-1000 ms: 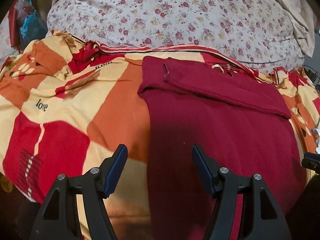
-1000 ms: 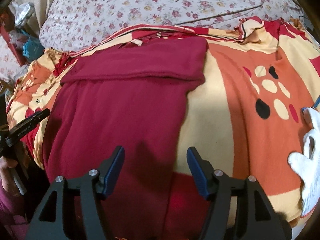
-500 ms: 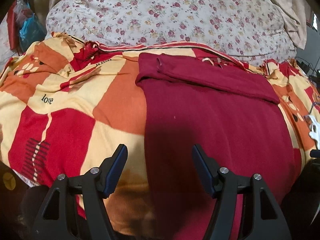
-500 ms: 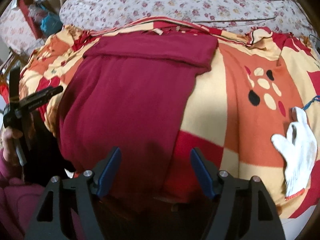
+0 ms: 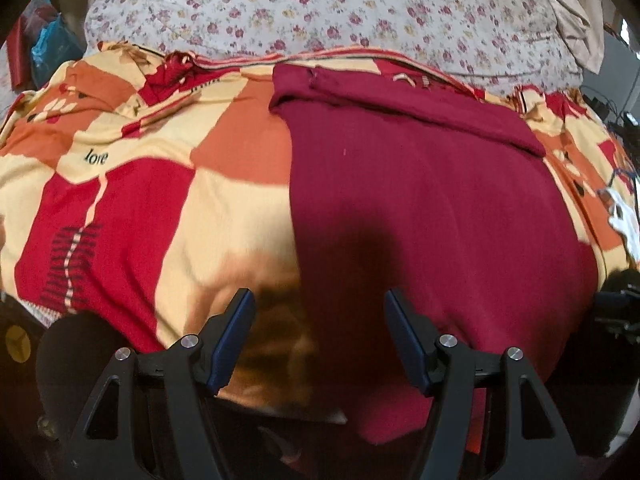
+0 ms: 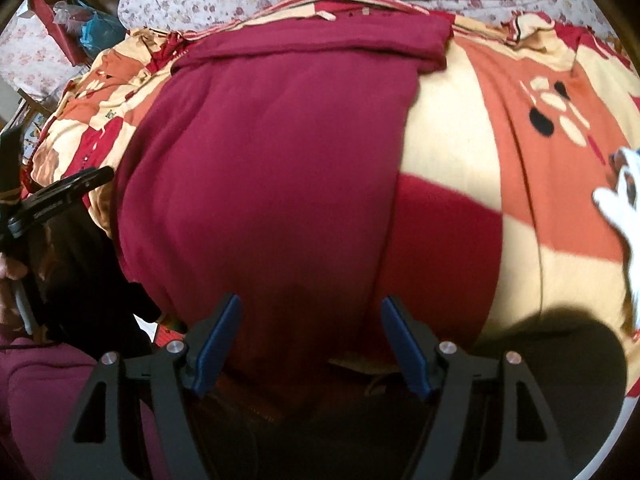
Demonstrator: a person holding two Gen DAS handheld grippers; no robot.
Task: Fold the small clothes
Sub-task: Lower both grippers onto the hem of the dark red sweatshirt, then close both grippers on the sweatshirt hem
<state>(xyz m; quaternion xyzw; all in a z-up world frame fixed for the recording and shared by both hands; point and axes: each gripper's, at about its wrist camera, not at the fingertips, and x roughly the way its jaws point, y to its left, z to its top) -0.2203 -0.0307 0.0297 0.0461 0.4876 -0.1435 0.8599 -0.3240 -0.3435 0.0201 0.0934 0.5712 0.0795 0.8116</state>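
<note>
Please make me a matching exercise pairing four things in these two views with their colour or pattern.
Things:
1. garment
2. blanket
3. glove
4. quilt

Colours:
a. white
b. pale with small flowers
c. plain maroon
d. red, orange and cream blocks

Pairs: 1-c, 2-d, 3-a, 4-b

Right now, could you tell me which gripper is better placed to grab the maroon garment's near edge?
Right, probably. The right gripper is open with the maroon garment between its fingers; the left gripper straddles the garment's side edge and the blanket.
</note>
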